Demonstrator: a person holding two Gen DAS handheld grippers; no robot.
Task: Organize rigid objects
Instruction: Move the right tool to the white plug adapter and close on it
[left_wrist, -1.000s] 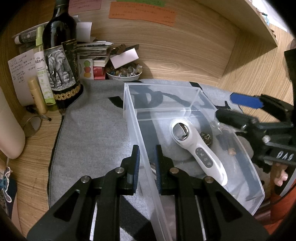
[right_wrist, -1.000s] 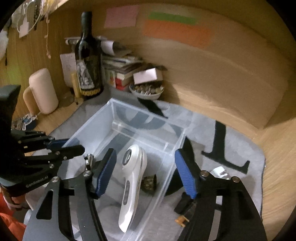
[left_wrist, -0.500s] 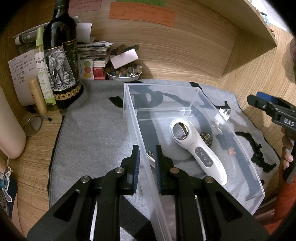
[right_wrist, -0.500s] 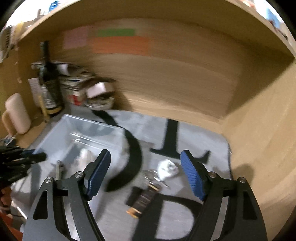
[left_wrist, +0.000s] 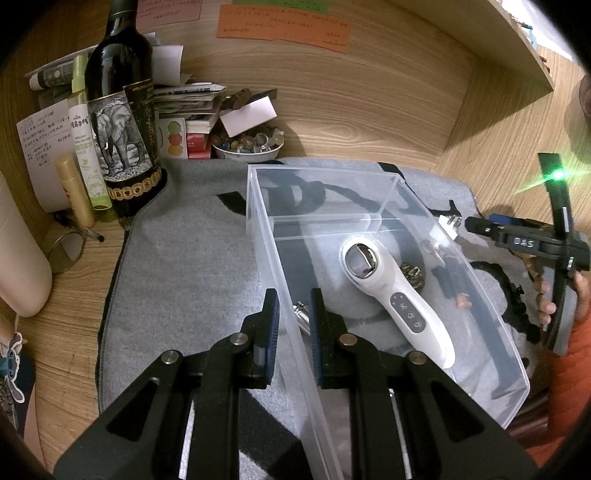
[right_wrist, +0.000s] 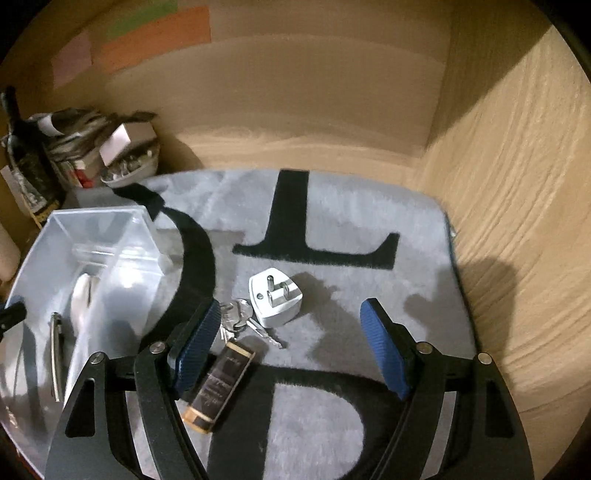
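Three items left on the mat (right_wrist: 369, 229) beside the bin (left_wrist: 280, 280): plug (right_wrist: 275, 297), keys (right_wrist: 236, 319), dark case (right_wrist: 218, 387). White device (left_wrist: 391, 291) + small bits already inside. Left gripper (left_wrist: 293, 314) clamps bin's near wall; right gripper (right_wrist: 290, 347) hangs wide open, empty, over the plug, approx. mid-mat. Roughly halfway done.

The left gripper (left_wrist: 291, 314) is closed onto the near-left wall of the clear bin (left_wrist: 391, 184), one finger inside it, one outside. The right gripper (right_wrist: 290, 350) hangs spread wide beyond the bin's right side, jaws holding nothing; a bare hand (left_wrist: 554, 291) grips its frame
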